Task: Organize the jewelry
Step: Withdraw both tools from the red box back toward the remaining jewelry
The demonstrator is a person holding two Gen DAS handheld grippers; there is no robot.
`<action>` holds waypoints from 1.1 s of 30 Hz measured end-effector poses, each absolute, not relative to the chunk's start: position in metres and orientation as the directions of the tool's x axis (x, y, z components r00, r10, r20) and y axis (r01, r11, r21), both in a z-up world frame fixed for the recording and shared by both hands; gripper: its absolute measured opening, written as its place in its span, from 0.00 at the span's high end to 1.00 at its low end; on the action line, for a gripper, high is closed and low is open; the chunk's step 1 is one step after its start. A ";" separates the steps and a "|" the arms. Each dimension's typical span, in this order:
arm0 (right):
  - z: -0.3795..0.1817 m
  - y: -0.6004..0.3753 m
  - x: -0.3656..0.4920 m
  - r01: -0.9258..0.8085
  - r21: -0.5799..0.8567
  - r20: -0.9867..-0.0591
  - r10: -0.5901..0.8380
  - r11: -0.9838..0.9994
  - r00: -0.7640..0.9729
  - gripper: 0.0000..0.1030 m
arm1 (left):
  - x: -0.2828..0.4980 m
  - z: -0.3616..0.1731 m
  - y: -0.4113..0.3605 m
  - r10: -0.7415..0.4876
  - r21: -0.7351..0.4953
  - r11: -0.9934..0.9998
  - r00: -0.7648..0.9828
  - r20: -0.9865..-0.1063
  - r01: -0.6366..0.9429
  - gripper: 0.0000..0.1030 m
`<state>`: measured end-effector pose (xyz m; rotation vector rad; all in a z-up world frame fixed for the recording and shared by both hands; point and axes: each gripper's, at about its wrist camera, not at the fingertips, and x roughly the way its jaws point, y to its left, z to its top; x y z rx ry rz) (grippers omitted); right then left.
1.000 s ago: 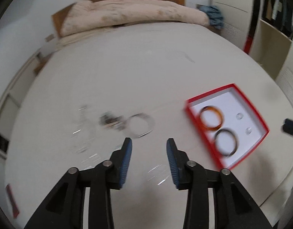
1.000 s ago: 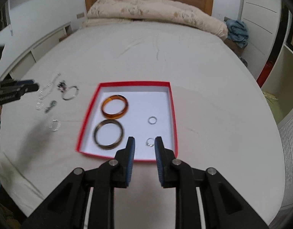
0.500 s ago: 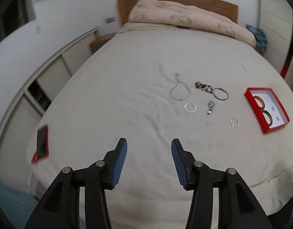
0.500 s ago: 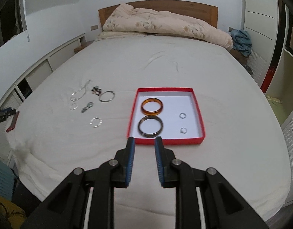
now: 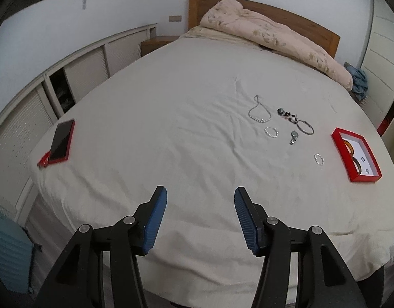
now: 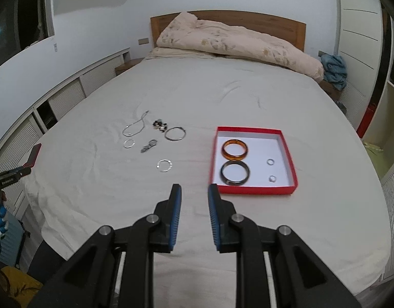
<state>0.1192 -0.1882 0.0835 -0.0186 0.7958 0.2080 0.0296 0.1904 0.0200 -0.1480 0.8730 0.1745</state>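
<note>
Right wrist view is showing the bed (image 6: pixel 222 97) spreading bare around the red box (image 6: pixel 289 151); loose jewelry (image 6: pixel 155 138) is lying well beyond both grippers. Right gripper (image 6: pixel 194 192) jaws are standing narrowly apart, empty; left gripper (image 5: pixel 200 196) jaws, empty, have just been opening wider.

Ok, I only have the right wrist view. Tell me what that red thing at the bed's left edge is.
Observer: A flat red case with a dark phone lying on top.
Operator: Report the left claw.
Observer: The left claw has just been opening and holds nothing.
Operator: Say what's beside that case.
Observer: A small red loop lies at its near corner, partly tucked under it.
</note>
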 end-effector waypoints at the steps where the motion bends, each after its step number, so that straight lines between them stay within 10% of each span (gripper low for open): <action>1: 0.082 -0.185 0.121 -0.198 0.062 -0.713 0.182 0.978 0.677 0.80 | 0.027 0.017 0.193 0.091 -0.062 0.974 0.627 -0.773 -0.218 0.47; 33: -0.063 -0.098 0.258 -0.338 0.190 -0.839 0.331 0.922 0.431 0.70 | 0.142 -0.081 0.115 -0.050 -0.077 0.996 0.447 -0.893 -0.044 0.47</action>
